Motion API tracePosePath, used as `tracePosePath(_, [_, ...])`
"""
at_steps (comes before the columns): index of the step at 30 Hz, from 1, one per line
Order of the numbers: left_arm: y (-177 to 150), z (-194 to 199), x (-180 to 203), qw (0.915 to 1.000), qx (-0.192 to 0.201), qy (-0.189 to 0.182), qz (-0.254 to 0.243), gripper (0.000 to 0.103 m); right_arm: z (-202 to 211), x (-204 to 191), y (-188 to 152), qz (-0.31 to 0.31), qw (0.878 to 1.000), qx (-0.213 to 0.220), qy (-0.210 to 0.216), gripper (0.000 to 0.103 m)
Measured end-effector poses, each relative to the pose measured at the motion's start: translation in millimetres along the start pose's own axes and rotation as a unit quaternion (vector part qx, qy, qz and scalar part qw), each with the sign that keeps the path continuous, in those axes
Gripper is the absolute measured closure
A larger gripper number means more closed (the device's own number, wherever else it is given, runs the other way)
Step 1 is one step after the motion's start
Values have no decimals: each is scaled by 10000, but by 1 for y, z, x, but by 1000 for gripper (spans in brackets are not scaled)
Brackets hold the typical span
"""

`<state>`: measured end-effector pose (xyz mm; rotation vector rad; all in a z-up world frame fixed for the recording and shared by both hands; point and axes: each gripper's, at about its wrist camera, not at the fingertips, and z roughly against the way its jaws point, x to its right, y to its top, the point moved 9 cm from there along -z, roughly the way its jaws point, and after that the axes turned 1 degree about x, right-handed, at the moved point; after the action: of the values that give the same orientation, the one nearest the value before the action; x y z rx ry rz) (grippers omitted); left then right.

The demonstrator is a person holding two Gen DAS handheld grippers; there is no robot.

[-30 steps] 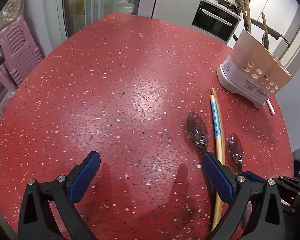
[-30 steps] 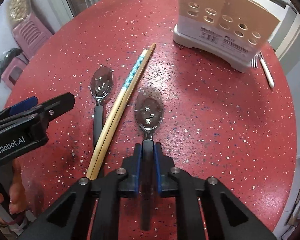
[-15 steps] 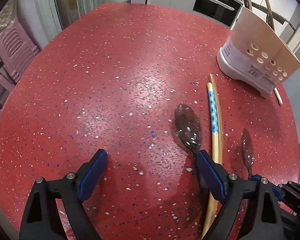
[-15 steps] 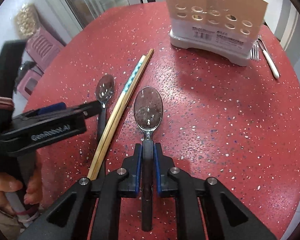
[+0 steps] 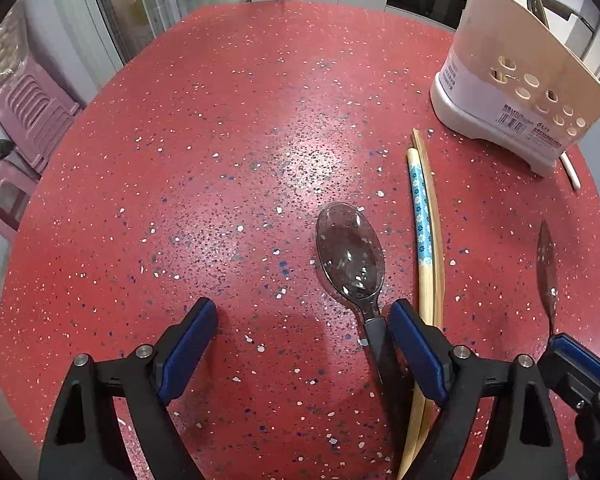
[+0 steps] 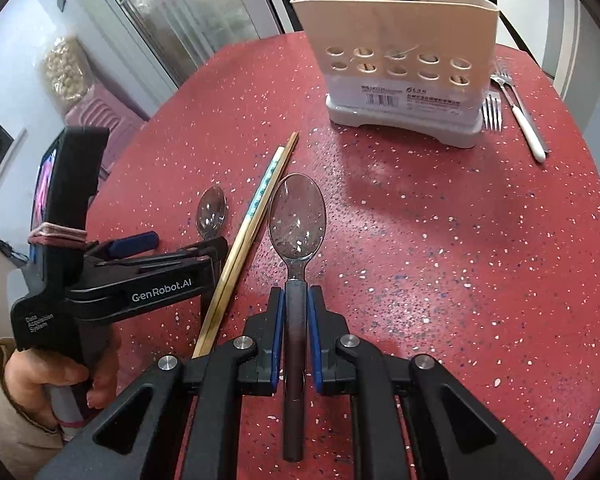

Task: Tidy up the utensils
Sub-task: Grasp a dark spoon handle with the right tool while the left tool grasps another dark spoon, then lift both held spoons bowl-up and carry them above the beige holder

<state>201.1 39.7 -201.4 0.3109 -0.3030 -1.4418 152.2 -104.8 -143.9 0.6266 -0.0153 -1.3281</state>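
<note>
on the side of your left gripper you can read "genrobot.ai" in white, and lower on its body small print reading "data acquisition system". the utensil holder carries a white label with a barcode, but its print is too small for you to read.

The bench is round and red with little white and blue specks. A spoon lies on it. Two chopsticks lie side by side just beside the spoon. A pale holder stands near the far edge, and two forks lie beside it.
</note>
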Motion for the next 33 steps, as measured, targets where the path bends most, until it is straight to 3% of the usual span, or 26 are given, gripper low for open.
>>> tracePosePath(8, [-4, 13, 30, 9992, 21, -162, -373, 35, 12, 21, -1, -147, 9998, 108, 77, 90])
tracePosePath(10, [-5, 16, 37, 9986, 30, -196, -482, 56, 16, 25, -2, -184, 9997, 131, 85, 90])
tracePosePath(12, [-5, 19, 42, 9981, 43, -200, -583, 67, 18, 29, -2, -218, 9996, 153, 95, 90])
tracePosePath(17, [-9, 28, 40, 9970, 257, -257, -680, 67, 27, 34, -3, -262, 9993, 239, 149, 90])
tracePosePath(24, [-16, 63, 28, 9949, 765, -481, -447, 67, 41, 38, 1, -330, 9981, 382, 362, 90])
tracePosePath(33, [14, 118, 21, 9854, 1424, -886, -283, 67, 76, 49, 27, -365, 9951, 752, 520, 90])
